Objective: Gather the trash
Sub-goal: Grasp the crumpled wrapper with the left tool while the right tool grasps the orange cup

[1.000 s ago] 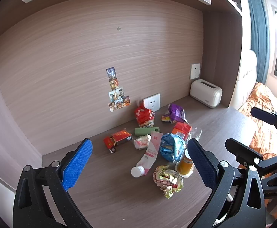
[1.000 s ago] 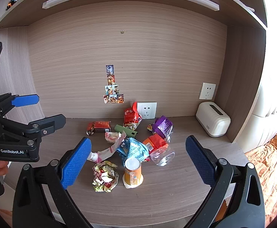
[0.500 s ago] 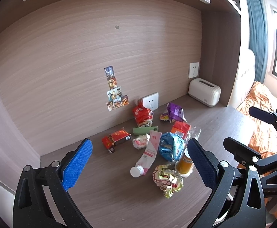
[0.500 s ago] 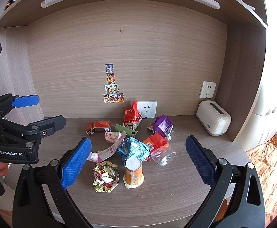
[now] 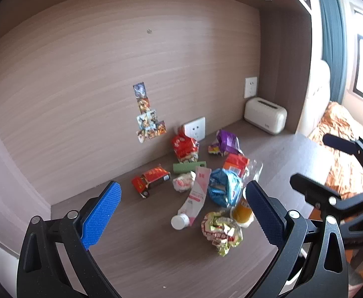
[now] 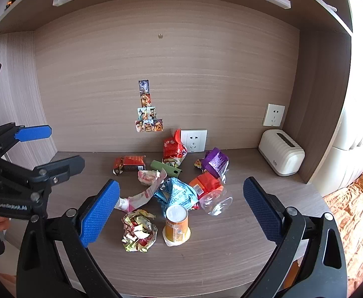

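A heap of trash lies on the wooden desk (image 6: 231,260): a crumpled yellow wrapper (image 6: 138,231), an orange cup (image 6: 176,224), a blue bag (image 6: 177,193), a clear plastic cup (image 6: 216,202), a pink tube (image 6: 141,197), a red box (image 6: 129,164), a red bag (image 6: 174,150), a purple bag (image 6: 215,161) and a green stick (image 6: 166,168). My right gripper (image 6: 181,209) is open and empty above the desk's front edge. My left gripper (image 5: 181,213) is open and empty, to the left of the heap; the wrapper (image 5: 221,231) and tube (image 5: 195,197) lie between its fingers in its view.
A white toaster (image 6: 281,155) stands at the back right by the side panel. Two wall sockets (image 6: 194,140) and stickers (image 6: 148,114) are on the back panel. A shelf hangs overhead. An orange bedspread (image 6: 355,211) lies to the right, past the desk's edge.
Both views have shifted only slightly. Both grippers stay open, and the trash has not moved.
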Demonstrator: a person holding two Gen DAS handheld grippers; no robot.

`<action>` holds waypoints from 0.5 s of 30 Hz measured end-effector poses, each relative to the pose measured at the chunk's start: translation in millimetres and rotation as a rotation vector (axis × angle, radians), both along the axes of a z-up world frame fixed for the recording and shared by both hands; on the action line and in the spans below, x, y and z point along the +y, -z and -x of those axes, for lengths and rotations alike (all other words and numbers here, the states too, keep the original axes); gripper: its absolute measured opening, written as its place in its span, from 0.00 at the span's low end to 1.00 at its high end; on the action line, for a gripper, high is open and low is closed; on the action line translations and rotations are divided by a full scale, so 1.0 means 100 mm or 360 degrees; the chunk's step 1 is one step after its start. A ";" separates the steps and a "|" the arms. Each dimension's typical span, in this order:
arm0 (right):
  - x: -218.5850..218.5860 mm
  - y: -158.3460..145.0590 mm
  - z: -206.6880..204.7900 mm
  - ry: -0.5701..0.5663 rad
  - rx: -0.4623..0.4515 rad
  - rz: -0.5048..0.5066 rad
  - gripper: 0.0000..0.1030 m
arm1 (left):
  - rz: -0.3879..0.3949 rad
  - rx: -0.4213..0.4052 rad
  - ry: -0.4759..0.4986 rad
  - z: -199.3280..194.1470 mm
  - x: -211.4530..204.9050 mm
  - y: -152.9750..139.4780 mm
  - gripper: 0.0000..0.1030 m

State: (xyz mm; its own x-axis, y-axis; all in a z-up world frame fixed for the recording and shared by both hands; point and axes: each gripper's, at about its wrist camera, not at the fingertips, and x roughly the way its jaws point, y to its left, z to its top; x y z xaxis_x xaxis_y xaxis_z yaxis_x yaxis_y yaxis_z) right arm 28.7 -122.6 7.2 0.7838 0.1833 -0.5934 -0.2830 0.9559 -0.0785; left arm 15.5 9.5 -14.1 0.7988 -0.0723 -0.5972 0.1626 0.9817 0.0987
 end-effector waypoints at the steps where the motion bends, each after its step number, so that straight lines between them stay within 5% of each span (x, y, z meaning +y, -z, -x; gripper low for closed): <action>1: 0.01 0.02 0.00 -0.0003 0.0004 0.0005 0.96 | -0.0004 0.0010 0.0010 0.00 0.01 0.03 0.95; 15: 0.03 0.56 -0.22 0.0053 0.0198 0.0095 0.96 | -0.0090 0.0196 0.0219 -0.18 -0.08 0.80 0.95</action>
State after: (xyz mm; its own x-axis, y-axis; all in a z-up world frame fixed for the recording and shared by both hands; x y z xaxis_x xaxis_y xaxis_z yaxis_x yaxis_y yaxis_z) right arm 50.9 -119.1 -48.5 0.7087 0.1201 -0.6953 -0.2624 0.9596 -0.1017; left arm 33.1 1.7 -94.5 0.7045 -0.1393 -0.6959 0.3090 0.9429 0.1241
